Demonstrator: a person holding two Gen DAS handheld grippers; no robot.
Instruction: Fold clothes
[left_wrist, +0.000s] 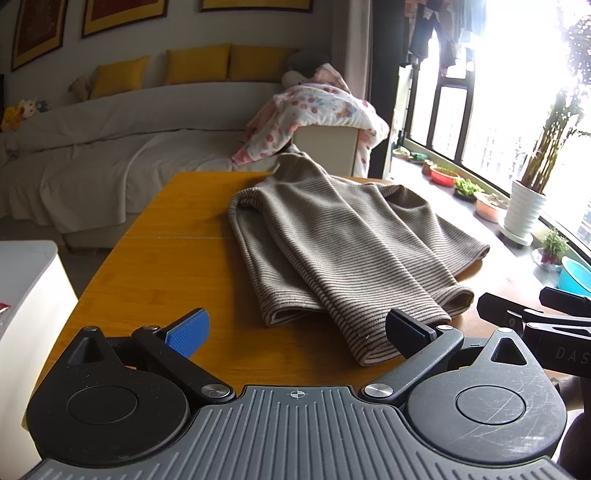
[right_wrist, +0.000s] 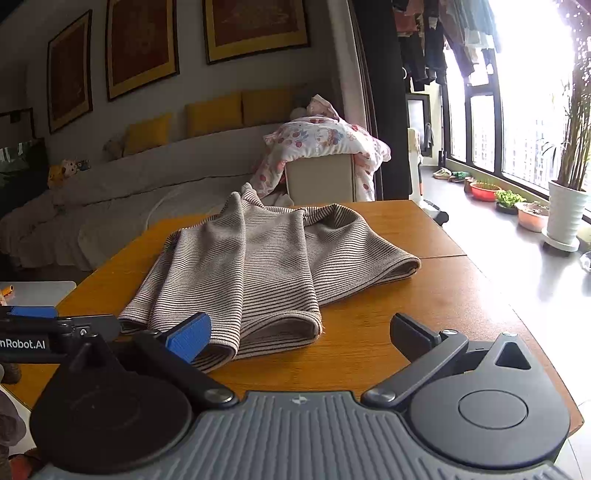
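A brown striped garment (left_wrist: 332, 243) lies partly folded on the wooden table (left_wrist: 155, 266), its sleeve ends pointing toward me. It also shows in the right wrist view (right_wrist: 251, 266). My left gripper (left_wrist: 297, 332) is open and empty just before the near cuffs, its right finger beside a cuff. My right gripper (right_wrist: 301, 338) is open and empty at the near edge of the garment, its blue left fingertip (right_wrist: 188, 338) over a cuff. Each gripper shows at the edge of the other's view.
A sofa (left_wrist: 110, 147) with yellow cushions and a floral blanket (left_wrist: 314, 110) stands behind the table. Potted plants (left_wrist: 524, 210) and bowls line the window ledge on the right. A white cabinet (left_wrist: 26, 295) stands at the left.
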